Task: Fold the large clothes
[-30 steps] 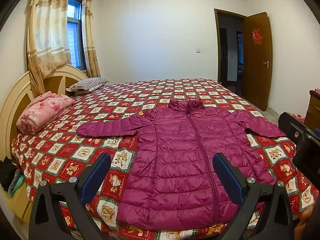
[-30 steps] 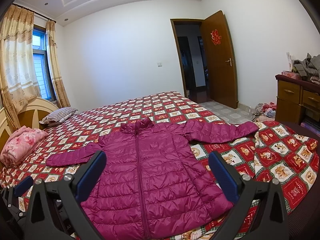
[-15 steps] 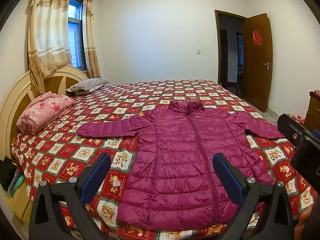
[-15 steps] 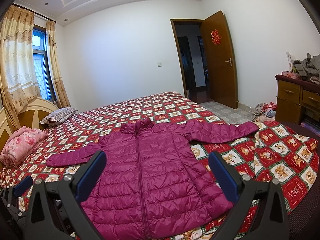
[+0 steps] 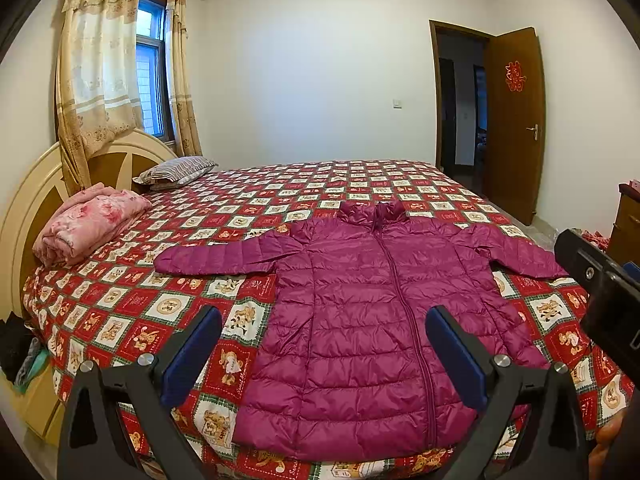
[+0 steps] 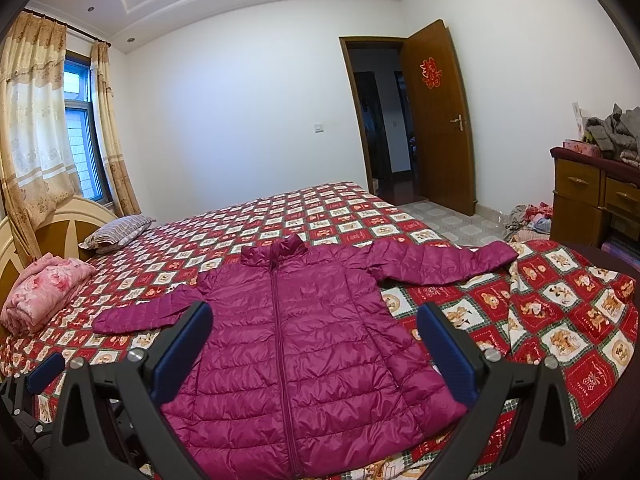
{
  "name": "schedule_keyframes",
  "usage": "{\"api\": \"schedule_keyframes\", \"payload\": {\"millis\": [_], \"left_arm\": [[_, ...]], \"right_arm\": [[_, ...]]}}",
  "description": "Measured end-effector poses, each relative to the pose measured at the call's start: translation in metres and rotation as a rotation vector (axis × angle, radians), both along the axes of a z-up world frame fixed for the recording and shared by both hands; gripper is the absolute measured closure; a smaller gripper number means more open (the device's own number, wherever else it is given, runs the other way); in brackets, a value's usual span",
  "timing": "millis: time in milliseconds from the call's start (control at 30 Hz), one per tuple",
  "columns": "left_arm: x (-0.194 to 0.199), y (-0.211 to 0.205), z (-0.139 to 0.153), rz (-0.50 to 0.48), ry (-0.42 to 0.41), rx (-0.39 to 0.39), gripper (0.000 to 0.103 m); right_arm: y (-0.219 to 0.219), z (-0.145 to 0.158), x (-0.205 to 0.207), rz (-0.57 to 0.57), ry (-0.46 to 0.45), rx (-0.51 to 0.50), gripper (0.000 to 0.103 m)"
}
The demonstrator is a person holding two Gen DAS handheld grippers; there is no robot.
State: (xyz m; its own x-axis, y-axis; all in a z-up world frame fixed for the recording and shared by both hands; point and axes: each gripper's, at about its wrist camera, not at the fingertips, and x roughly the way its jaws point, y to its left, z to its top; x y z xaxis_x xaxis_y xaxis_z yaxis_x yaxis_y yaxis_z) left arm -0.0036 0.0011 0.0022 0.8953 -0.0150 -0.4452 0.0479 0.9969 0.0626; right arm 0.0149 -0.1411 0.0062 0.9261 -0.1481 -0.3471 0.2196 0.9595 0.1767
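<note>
A magenta quilted puffer jacket (image 5: 368, 312) lies flat and zipped on the bed, front up, both sleeves spread out sideways, hem toward me. It also shows in the right wrist view (image 6: 304, 344). My left gripper (image 5: 322, 354) is open and empty, held above the jacket's hem. My right gripper (image 6: 314, 350) is open and empty, held above the jacket's lower half. The right gripper's body shows at the right edge of the left wrist view (image 5: 600, 284).
The bed (image 5: 340, 184) has a red checked cover. A folded pink blanket (image 5: 88, 224) and a striped pillow (image 5: 176, 170) lie by the headboard. A wooden dresser (image 6: 592, 196) with clothes stands at right; the door (image 6: 440, 120) is open.
Both grippers stay open. The left wrist view has tilted down very slightly; the jacket has not moved.
</note>
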Motion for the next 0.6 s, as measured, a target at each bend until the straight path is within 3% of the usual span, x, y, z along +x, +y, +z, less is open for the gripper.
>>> {"api": "schedule_keyframes", "payload": {"millis": [600], "left_arm": [[-0.0006, 0.0007, 0.0014, -0.002, -0.002, -0.003, 0.001]], "right_arm": [[-0.0004, -0.0003, -0.0002, 0.000, 0.001, 0.002, 0.000]]}}
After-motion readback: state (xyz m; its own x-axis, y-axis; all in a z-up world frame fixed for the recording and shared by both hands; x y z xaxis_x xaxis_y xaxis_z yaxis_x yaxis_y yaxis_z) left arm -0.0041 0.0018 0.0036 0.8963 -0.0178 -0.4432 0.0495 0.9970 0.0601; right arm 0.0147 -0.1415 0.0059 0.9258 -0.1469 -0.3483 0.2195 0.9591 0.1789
